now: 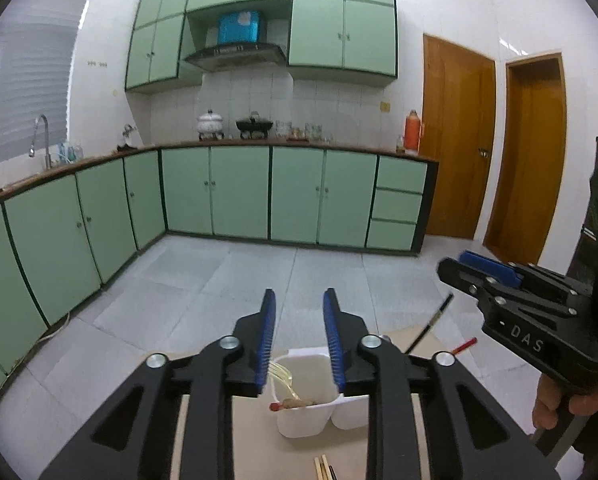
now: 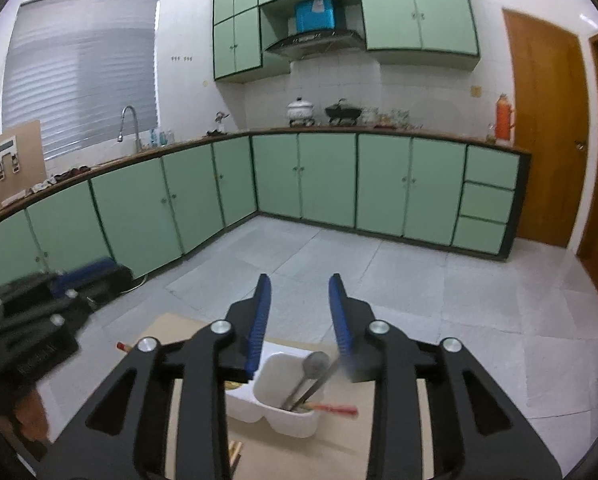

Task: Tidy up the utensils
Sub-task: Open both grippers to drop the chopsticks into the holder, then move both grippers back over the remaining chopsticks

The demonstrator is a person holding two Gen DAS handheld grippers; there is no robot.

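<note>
A white two-compartment holder (image 1: 303, 420) stands on a cardboard-covered table (image 1: 255, 440). In the left wrist view one compartment holds a clear plastic fork (image 1: 280, 376) and a red-tipped utensil (image 1: 287, 405). In the right wrist view the holder (image 2: 275, 412) has a metal spoon (image 2: 313, 364), dark chopsticks and a red-handled utensil (image 2: 335, 409) in its right compartment. My left gripper (image 1: 299, 336) is open and empty above the holder. My right gripper (image 2: 299, 320) is open and empty above it too.
Loose wooden chopsticks (image 1: 323, 467) lie on the table near me. The right gripper's body (image 1: 539, 312) is at the right of the left wrist view; the left gripper's body (image 2: 39, 300) is at the left of the right wrist view. Green cabinets (image 1: 239, 192) line the far walls.
</note>
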